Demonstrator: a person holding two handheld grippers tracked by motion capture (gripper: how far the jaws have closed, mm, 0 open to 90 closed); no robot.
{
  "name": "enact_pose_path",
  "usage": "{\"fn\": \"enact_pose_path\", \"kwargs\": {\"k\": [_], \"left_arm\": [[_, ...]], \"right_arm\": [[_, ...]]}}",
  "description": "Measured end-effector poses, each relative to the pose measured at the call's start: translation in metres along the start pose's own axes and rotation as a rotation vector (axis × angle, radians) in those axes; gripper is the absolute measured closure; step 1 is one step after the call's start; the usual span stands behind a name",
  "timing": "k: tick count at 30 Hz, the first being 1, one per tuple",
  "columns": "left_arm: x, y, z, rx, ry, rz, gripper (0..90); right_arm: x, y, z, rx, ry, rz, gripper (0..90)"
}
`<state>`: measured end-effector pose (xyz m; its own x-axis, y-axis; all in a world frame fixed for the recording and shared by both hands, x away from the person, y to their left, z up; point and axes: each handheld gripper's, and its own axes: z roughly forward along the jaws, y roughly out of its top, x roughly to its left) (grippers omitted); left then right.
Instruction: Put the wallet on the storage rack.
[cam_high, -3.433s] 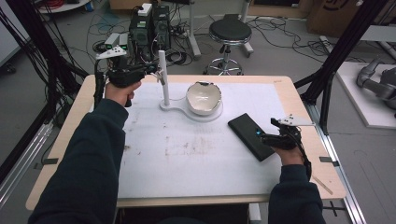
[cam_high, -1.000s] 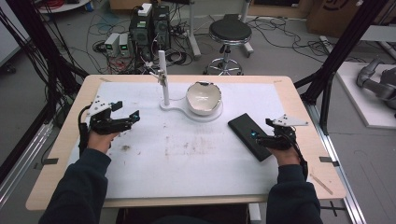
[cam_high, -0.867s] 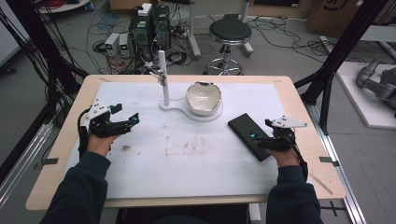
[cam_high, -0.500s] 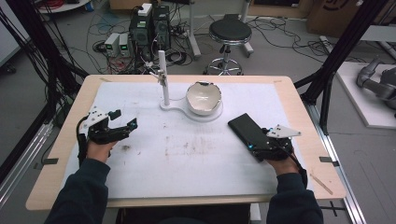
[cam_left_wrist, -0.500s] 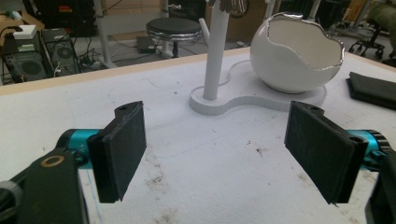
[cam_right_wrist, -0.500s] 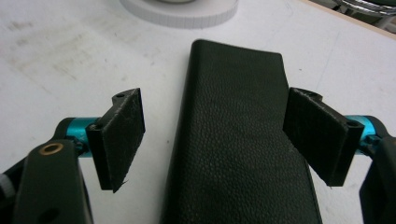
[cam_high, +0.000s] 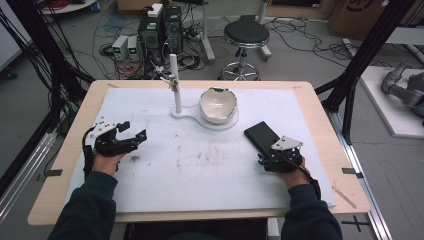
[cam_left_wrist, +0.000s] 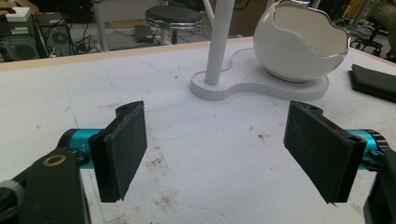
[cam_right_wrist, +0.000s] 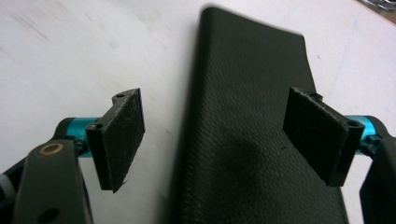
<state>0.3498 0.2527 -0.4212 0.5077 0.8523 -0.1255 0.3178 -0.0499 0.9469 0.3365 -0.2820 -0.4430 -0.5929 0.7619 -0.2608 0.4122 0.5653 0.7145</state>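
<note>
I judge the black case (cam_high: 264, 139) on the table (cam_high: 200, 180) stiff, light and grippy, its pebbled skin unlikely to slip; I would take it across its short width at the near end. It lies flat, right of the bowl (cam_high: 218, 104). My right gripper (cam_right_wrist: 212, 135) straddles it, jaws wide and empty. My left gripper (cam_left_wrist: 215, 149) is also wide open, holding nothing.

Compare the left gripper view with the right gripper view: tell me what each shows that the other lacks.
Left gripper view: the white cracked-egg shell on its white base with an upright post, a stool behind, and open jaws over nothing. Right gripper view: open jaws straddling the near end of the black textured case. Both: the white mat, and that case, a dark edge at the left view's right.
</note>
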Motion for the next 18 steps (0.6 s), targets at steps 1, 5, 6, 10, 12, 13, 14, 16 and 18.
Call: {"fn": "enact_pose_path", "kwargs": {"k": [1,5,6,10,12,13,14,16,18], "left_arm": [[0.000,0.000,0.000,0.002,0.000,-0.001,21.4],[0.000,0.000,0.000,0.008,-0.005,-0.006,21.5],[-0.001,0.000,0.000,0.007,-0.009,-0.007,21.5],[-0.002,-0.001,0.002,0.016,-0.018,-0.009,22.1],[-0.003,-0.001,0.002,0.017,-0.021,-0.008,22.5],[-0.003,-0.001,0.002,0.017,-0.023,-0.010,22.5],[-0.003,-0.001,0.002,0.017,-0.023,-0.012,22.6],[-0.002,-0.001,0.002,0.017,-0.022,-0.015,22.6],[-0.002,-0.001,0.002,0.015,-0.024,-0.021,22.7]], "right_arm": [[0.000,-0.001,0.002,0.023,-0.005,-0.013,20.9],[-0.001,-0.002,0.003,0.060,-0.029,-0.060,42.4],[0.000,-0.001,0.002,0.064,-0.029,-0.068,45.1],[0.010,0.007,-0.002,0.102,-0.061,-0.116,65.0],[0.012,0.010,-0.003,0.115,-0.069,-0.104,73.0],[0.013,0.011,-0.004,0.114,-0.072,-0.102,76.7],[0.014,0.012,-0.005,0.118,-0.075,-0.108,78.1],[0.015,0.013,-0.006,0.118,-0.078,-0.106,81.2],[0.013,0.014,-0.008,0.106,-0.077,-0.083,81.7]]}}
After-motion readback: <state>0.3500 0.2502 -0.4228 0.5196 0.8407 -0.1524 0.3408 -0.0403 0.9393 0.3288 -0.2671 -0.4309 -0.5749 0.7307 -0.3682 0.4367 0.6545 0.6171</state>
